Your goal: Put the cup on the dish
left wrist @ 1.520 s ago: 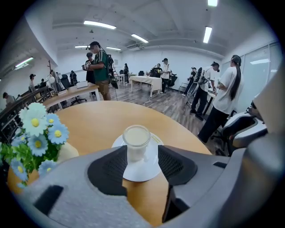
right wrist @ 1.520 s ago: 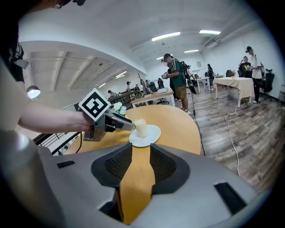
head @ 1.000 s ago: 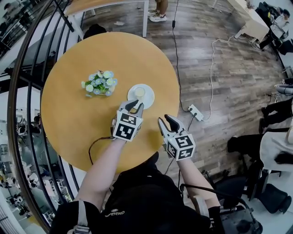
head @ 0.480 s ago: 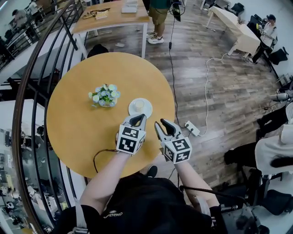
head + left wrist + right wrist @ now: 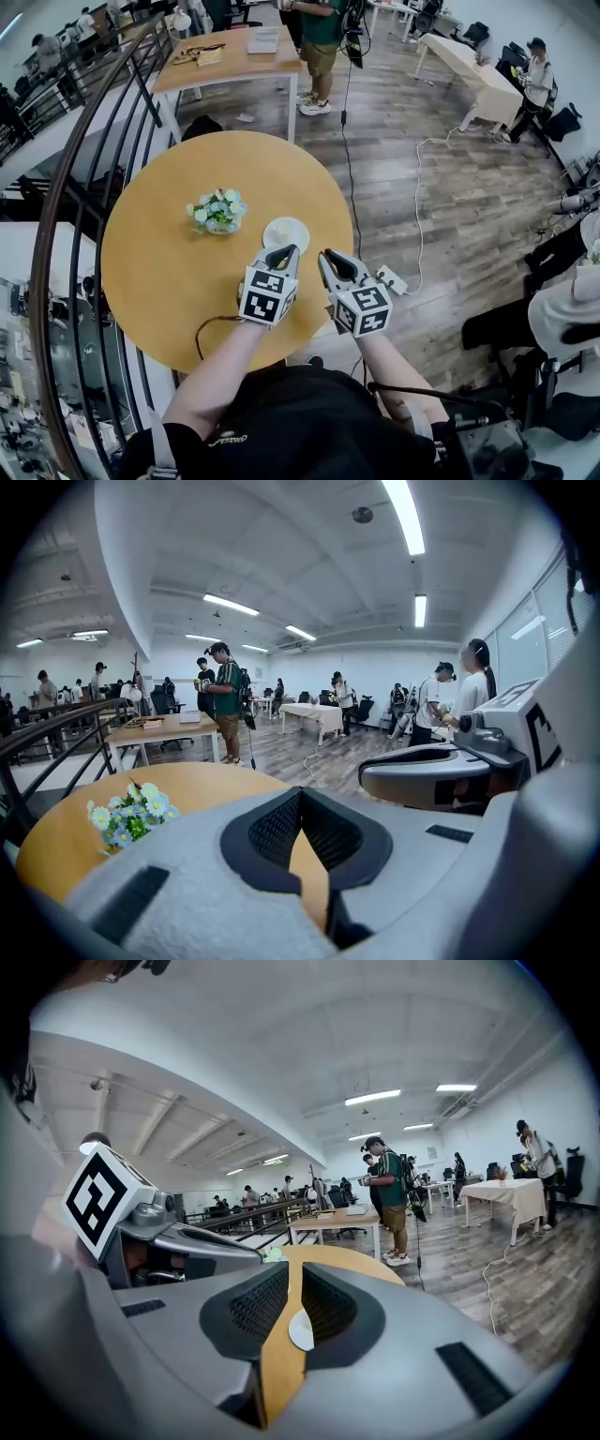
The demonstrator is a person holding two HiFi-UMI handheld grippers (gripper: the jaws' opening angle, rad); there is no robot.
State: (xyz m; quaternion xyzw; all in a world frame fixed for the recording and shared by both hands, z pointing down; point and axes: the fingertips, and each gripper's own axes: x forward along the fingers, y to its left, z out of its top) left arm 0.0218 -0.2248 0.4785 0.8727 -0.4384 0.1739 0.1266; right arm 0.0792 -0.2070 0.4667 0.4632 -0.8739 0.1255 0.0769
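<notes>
Round yellow worktop [image 5: 159, 272] on a grey-brown plank floor [image 5: 450, 187]. A black railing [image 5: 66, 187] curves along its left, a wooden table [image 5: 234, 52] stands beyond, and strip lights [image 5: 403, 513] hang overhead.

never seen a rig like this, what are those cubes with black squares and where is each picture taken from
A person holds tongs in each hand; the patterned cubes are part of them. One picture looks down from a camera on the person's head; the other two come from cameras riding on the tongs. On the round table stand flowers and a white dish with what looks like a small cup on it. The left tongs are shut, the right tongs slightly apart; neither holds anything.
</notes>
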